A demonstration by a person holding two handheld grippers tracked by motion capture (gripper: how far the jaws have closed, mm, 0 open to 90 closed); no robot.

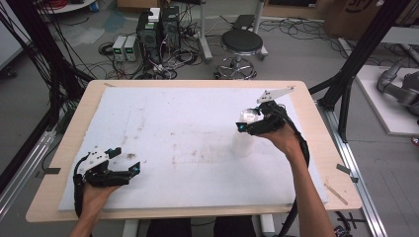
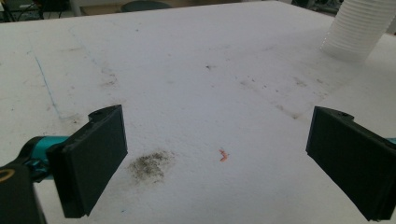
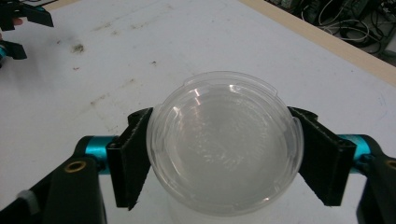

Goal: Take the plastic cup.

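Note:
A stack of clear ribbed plastic cups (image 1: pixel 242 143) stands upright on the white mat at the right of the table. My right gripper (image 1: pixel 247 121) is at the top of the stack. In the right gripper view its black pads (image 3: pixel 133 158) lie against both sides of the top cup's round rim (image 3: pixel 224 144). The jaws are shut on that cup. At the near left, my left gripper (image 1: pixel 126 159) rests low over the mat, wide open, with nothing between its jaws (image 2: pixel 217 114). The cup stack (image 2: pixel 357 28) shows far off in the left gripper view.
A white foam mat (image 1: pixel 173 128) covers most of the wooden table (image 1: pixel 316 148). It carries a dark smudge (image 2: pixel 149 164) and a small red speck (image 2: pixel 223 155). Beyond the far edge stand a stool (image 1: pixel 241 44), computer boxes (image 1: pixel 158 29) and floor cables. Black frame posts (image 1: pixel 363 49) flank the table.

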